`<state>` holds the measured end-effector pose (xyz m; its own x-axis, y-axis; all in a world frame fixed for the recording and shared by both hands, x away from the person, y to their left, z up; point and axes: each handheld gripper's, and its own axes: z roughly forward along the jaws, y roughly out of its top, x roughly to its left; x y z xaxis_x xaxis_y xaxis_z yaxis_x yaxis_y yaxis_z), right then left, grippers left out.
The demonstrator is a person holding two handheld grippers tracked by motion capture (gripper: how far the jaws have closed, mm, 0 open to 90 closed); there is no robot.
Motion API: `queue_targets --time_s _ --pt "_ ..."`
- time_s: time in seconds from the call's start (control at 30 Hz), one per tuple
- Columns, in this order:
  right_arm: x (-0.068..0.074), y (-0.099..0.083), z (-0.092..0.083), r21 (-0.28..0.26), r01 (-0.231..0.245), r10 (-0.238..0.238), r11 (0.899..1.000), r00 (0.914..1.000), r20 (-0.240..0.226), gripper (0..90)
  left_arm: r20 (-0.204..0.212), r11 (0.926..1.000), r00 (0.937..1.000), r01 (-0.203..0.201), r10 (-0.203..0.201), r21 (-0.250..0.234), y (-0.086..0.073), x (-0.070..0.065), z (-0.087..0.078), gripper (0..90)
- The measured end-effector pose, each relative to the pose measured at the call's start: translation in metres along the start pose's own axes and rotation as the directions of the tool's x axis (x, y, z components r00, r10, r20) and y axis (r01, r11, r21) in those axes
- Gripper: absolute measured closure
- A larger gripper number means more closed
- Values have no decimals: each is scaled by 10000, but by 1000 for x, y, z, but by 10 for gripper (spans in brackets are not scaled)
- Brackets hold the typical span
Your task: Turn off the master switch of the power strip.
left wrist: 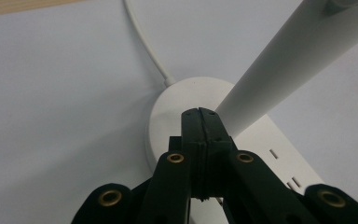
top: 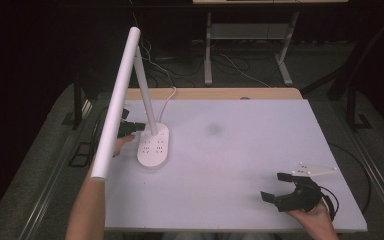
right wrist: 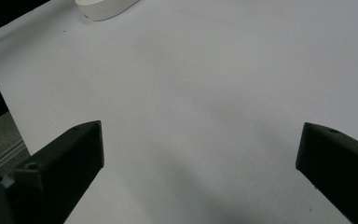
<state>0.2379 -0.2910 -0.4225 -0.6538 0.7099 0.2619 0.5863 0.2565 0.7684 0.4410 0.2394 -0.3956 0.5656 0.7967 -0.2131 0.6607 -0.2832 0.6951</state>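
Note:
A white desk lamp stands at the table's left, with a long tube head (top: 117,100), a slanted stem (top: 146,95) and an oval base (top: 153,146) that carries socket slots. My left gripper (top: 139,126) is shut, its jaws pressed together with nothing between them. Its tips (left wrist: 199,112) rest at the top of the base (left wrist: 172,100), right beside the foot of the stem (left wrist: 279,70). My right gripper (top: 274,186) hovers open near the front right edge of the table. Its jaws (right wrist: 200,140) stand wide apart over bare tabletop, with the lamp base (right wrist: 105,7) far off.
The lamp's white cord (left wrist: 144,42) runs from the base toward the table's far edge. The white tabletop (top: 240,140) has a wooden strip (top: 215,93) along its back. Beyond it are desk legs (top: 208,55) and loose cables on the floor (top: 240,70).

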Motion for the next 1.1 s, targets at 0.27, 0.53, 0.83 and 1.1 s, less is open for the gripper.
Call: queue_targets --time_s 0.27,0.53,0.83,1.1 --pt "0 0 -1 1 -7 7 10000 10000 39 1 -9 9999 10000 43 -43 157 -2 0 7 900" --pt "-1 -1 -1 -9 3 -3 10000 10000 55 1 3 9995 10000 56 -56 299 -4 -2 15 900" --pt "-2 -1 -1 18 15 -15 10000 10000 58 1 -86 9993 9999 97 -94 347 -8 1 16 900" --pt "-2 -1 0 69 4 -4 10000 10000 67 1 109 9999 9999 105 -106 105 -12 3 19 900"
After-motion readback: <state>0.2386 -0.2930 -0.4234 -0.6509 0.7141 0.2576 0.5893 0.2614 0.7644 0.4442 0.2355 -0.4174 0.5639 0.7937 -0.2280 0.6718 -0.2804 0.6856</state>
